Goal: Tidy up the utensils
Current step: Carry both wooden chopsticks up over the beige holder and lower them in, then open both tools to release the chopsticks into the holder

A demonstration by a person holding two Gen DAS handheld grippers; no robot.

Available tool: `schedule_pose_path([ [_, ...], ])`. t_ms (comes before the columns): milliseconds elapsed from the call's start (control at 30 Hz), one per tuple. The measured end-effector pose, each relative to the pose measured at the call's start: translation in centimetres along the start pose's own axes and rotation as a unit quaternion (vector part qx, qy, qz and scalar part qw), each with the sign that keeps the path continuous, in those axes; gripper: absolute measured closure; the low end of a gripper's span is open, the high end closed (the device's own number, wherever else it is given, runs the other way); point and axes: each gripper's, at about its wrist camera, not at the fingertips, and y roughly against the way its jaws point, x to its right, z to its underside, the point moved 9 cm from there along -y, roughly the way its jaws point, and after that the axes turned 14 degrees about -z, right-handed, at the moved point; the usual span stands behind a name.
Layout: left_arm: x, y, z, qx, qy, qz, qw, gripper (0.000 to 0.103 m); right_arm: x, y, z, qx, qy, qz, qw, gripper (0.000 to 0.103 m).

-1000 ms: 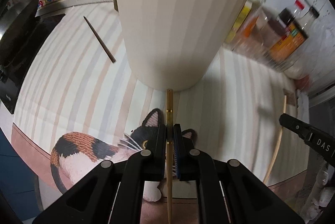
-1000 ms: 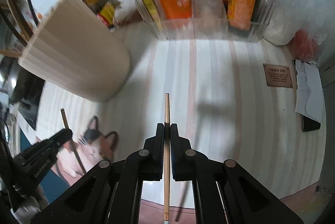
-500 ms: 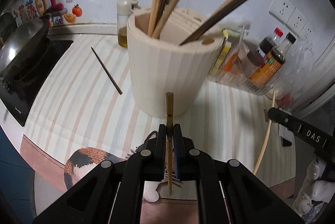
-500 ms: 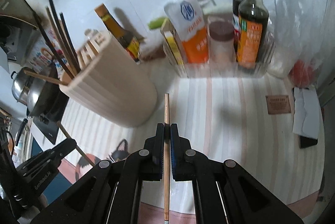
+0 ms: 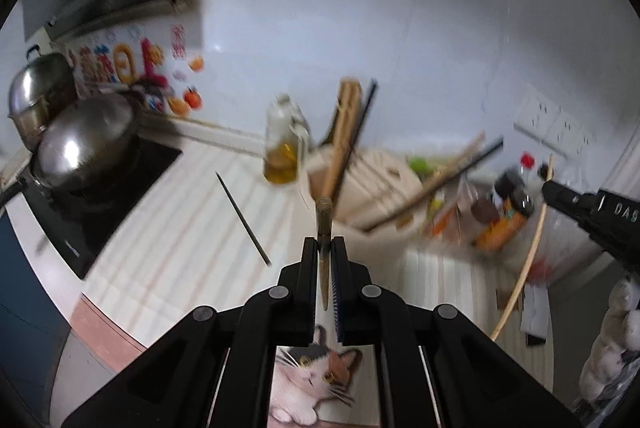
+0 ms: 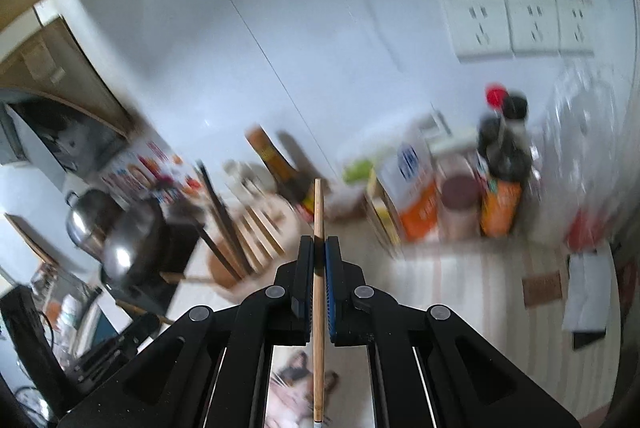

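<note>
1. Left gripper (image 5: pixel 327 248) is clamped down on a short tan wooden chopstick (image 5: pixel 324 224). The stick runs straight along the fingers, with its blunt end poking out past the tips.
2. Right gripper (image 6: pixel 319 248) is doing the same thing, pinching a longer pale bamboo chopstick (image 6: pixel 318 268) that also lines up with its fingers and sticks out well ahead of them.
3. The cream ribbed utensil holder (image 5: pixel 372 184) sits on the striped counter (image 5: pixel 180 224), already stuffed with chopsticks leaning every which way. From the left gripper it's just ahead and a touch right, below the stick tip. From the right gripper it's ahead and off to the left (image 6: pixel 248 252).
4. My read: left hand looks nearer to the holder's mouth, so it'd probably drop first. Both sticks point forward over the counter rather than down, so they'd need tipping tip-down before going in.
5. One dark thin chopstick (image 5: pixel 243 218) is lying loose on the counter left of the holder, angled diagonally, well apart from both grippers. Guessing that's next.
6. Both views are pretty blurry, fyi.
</note>
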Motion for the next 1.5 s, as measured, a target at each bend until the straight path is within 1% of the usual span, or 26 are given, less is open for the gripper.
schedule_pose_path([
  [167,-2.6,1.8,-3.4,0.028,0.041,-0.006,0.9987,0.099,-4.2,1.0,-4.3,0.033,0.018,-0.042,0.998,0.098],
  [300,-3.9,3.7,-7.3,0.060,0.065,-0.004,0.9961,0.099,-7.5,1.3,-7.9,0.058,0.038,-0.064,0.996,0.098],
  [400,-4.3,5.3,-10.5,0.090,0.072,-0.004,0.9933,0.099,-9.8,0.9,-10.8,0.081,0.053,-0.068,0.993,0.098],
  [500,-4.4,6.2,-12.9,0.109,0.072,0.000,0.9914,0.099,-11.0,-0.1,-12.9,0.095,0.057,-0.066,0.992,0.098],
  [633,-3.8,6.3,-15.1,0.120,0.061,0.004,0.9909,0.099,-11.7,-2.4,-14.3,0.099,0.059,-0.055,0.992,0.098],
  [700,-3.2,5.7,-15.5,0.116,0.053,0.005,0.9918,0.099,-11.3,-3.8,-14.5,0.103,0.059,-0.043,0.992,0.098],
  [767,-2.5,4.7,-15.5,0.105,0.047,0.009,0.9933,0.099,-10.7,-5.3,-14.4,0.101,0.055,-0.030,0.993,0.098],
  [933,-1.1,0.5,-14.3,0.059,0.031,0.017,0.9976,0.099,-9.0,-8.3,-13.5,0.108,0.039,-0.012,0.993,0.098],
  [1067,-0.6,-2.4,-13.4,0.023,0.028,0.023,0.9991,0.099,-8.5,-9.3,-12.7,0.122,0.047,0.003,0.991,0.098],
  [1200,-0.2,-4.2,-12.7,-0.006,0.029,0.030,0.9991,0.099,-8.4,-9.6,-12.1,0.137,0.058,0.011,0.989,0.098],
  [1300,0.0,-4.6,-12.4,-0.018,0.029,0.035,0.9988,0.099,-8.2,-9.8,-11.5,0.139,0.063,0.012,0.988,0.097],
  [1367,0.0,-4.4,-12.2,-0.026,0.030,0.035,0.9986,0.097,-8.2,-10.2,-11.1,0.129,0.065,0.004,0.989,0.097],
  [1433,-0.2,-4.1,-12.3,-0.029,0.032,0.033,0.9985,0.094,-8.3,-10.8,-10.4,0.105,0.064,0.002,0.992,0.097],
  [1467,-0.2,-3.8,-12.3,-0.032,0.034,0.039,0.9981,0.094,-8.3,-11.0,-10.1,0.093,0.063,-0.001,0.994,0.096],
  [1500,-0.3,-3.6,-12.5,-0.031,0.034,0.034,0.9984,0.089,-8.3,-11.1,-9.8,0.084,0.062,-0.004,0.995,0.091],
])
